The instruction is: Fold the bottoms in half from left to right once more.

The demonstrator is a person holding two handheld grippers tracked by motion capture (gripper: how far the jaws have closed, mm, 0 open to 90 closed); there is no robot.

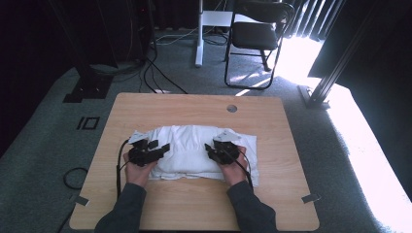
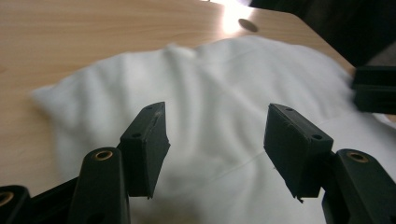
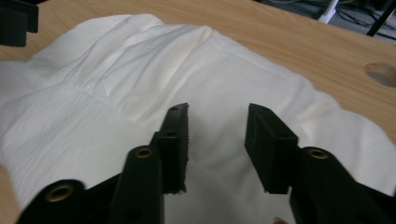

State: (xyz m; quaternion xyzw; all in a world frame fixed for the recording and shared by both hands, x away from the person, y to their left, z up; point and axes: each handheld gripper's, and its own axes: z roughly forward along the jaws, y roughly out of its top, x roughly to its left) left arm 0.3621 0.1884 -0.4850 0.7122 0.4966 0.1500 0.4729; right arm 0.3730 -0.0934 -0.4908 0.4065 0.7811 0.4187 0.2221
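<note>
A white folded cloth (image 1: 189,145) lies on the wooden table (image 1: 194,208), a little toward the person's side. My left gripper (image 1: 160,145) hovers over the cloth's left end. In the left gripper view its jaws (image 2: 217,135) stand open with only cloth (image 2: 210,79) below them and nothing between. My right gripper (image 1: 210,148) is over the cloth's right part. In the right gripper view its jaws (image 3: 217,135) are open above the wrinkled fabric (image 3: 116,70), gripping nothing. Each gripper view catches the other gripper at its edge.
A round cable hole (image 1: 231,108) sits near the table's far edge. Behind the table stand a black chair (image 1: 257,34) and a white desk leg (image 1: 198,39), with cables on the carpet. Bare wood surrounds the cloth on all sides.
</note>
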